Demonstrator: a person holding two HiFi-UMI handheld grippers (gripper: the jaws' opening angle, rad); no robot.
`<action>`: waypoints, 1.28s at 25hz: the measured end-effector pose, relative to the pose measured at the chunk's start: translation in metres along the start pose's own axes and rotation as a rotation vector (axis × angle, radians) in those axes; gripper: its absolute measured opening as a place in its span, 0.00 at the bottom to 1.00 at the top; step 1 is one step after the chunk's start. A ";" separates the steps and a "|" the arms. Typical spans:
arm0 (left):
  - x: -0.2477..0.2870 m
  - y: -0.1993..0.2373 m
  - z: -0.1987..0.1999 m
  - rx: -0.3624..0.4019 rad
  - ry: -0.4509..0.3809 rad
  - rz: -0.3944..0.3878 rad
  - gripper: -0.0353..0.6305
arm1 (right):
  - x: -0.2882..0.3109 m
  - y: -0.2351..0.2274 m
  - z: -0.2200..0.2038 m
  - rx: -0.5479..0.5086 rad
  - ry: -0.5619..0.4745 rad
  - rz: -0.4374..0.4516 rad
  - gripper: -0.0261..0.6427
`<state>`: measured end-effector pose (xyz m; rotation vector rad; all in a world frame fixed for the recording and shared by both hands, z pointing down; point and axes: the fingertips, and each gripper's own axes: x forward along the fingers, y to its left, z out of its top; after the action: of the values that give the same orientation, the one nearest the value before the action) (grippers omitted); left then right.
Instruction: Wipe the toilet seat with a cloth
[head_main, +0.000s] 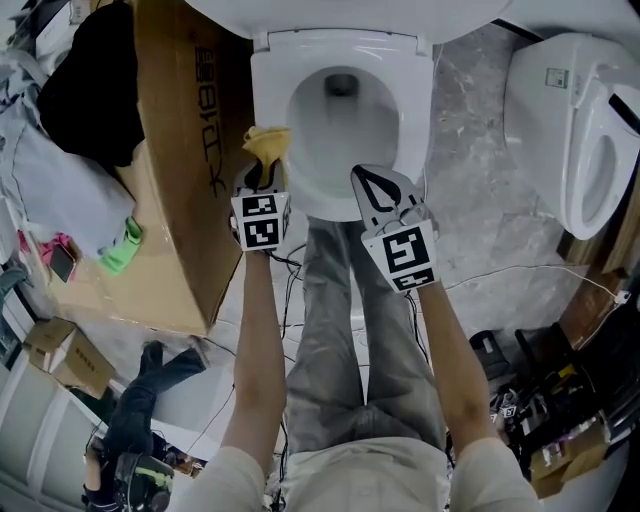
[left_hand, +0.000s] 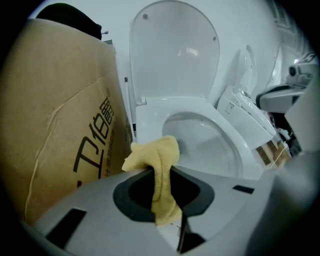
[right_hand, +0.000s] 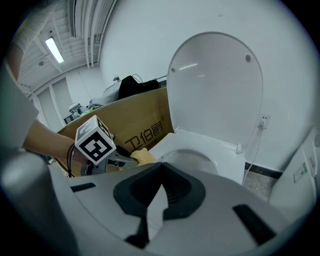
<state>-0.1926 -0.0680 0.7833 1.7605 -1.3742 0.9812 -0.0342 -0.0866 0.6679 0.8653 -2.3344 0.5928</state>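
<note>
**Legible markings**

1. Cardboard box (head_main: 185, 200): a black print (head_main: 205, 128) runs along its side face. In the right gripper view it reads "卫伯爵". In the head view and the left gripper view the same stylised characters appear, seen at an angle.
2. Second toilet (head_main: 570, 130): a small white-and-green label (head_main: 556, 77) sits on its rear housing. Its text is too small to read.
3. Left gripper (head_main: 262, 175) and right gripper (head_main: 360, 176): each carries a marker cube (head_main: 260, 220) with square black-and-white coded patterns. The patterns hold no letters or numbers.

No other text, brand or number can be read.
</note>
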 end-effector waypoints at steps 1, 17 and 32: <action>-0.004 -0.001 0.001 -0.001 -0.008 0.002 0.18 | -0.003 0.001 -0.001 0.000 -0.001 -0.001 0.05; -0.140 -0.056 0.089 0.046 -0.246 -0.031 0.18 | -0.096 -0.004 0.085 -0.038 -0.132 -0.077 0.05; -0.331 -0.099 0.227 0.143 -0.485 -0.027 0.18 | -0.231 0.011 0.227 -0.082 -0.308 -0.085 0.05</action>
<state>-0.1141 -0.0931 0.3783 2.2194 -1.5931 0.6729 0.0211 -0.1075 0.3496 1.0754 -2.5582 0.3442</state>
